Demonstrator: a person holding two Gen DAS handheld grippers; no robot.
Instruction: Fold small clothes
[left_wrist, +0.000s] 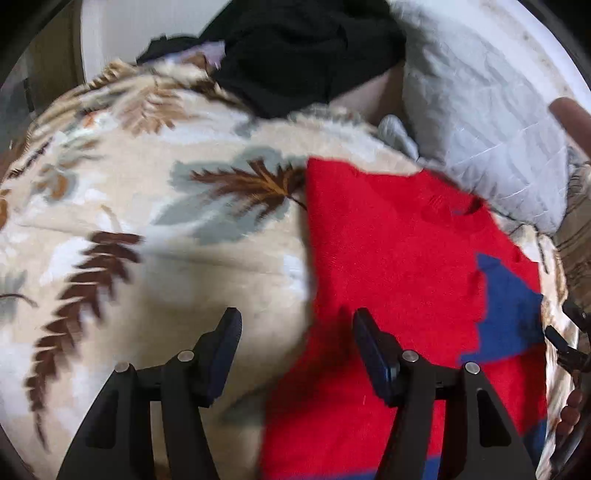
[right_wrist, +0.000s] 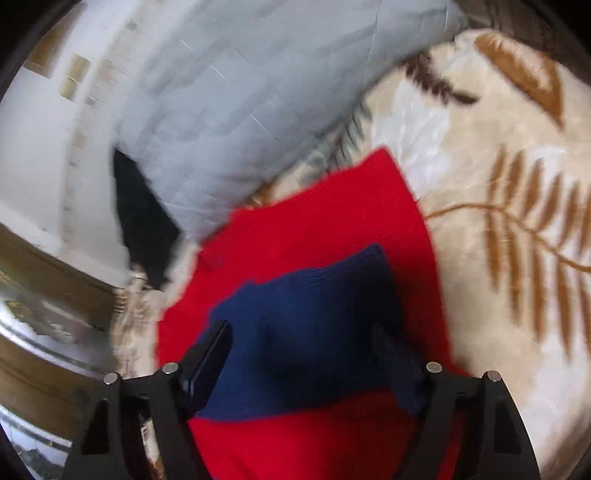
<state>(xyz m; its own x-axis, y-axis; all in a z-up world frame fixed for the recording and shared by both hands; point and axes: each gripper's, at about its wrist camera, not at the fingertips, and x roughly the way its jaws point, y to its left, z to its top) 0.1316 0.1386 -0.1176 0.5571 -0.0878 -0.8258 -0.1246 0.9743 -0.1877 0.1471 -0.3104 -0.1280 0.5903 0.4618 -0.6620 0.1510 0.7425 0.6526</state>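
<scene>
Your right gripper (right_wrist: 299, 350) was spread wide and held nothing, hanging right over the navy sleeve (right_wrist: 306, 332) folded across the red sweater (right_wrist: 321, 221); that sleeve ran from 7 o'clock up toward 1 o'clock between the fingers. Your left gripper (left_wrist: 295, 332) was also spread and empty, straddling the sweater's (left_wrist: 399, 266) left edge, with the red body stretching off to 1 o'clock and the leaf-print blanket (left_wrist: 147, 206) on the bed at 10 o'clock. Judging by that, your right gripper was nearer the sleeve and your left nearer the long side edge. A grey pillow (right_wrist: 236, 122) sat just beyond the sweater at 11 o'clock.
</scene>
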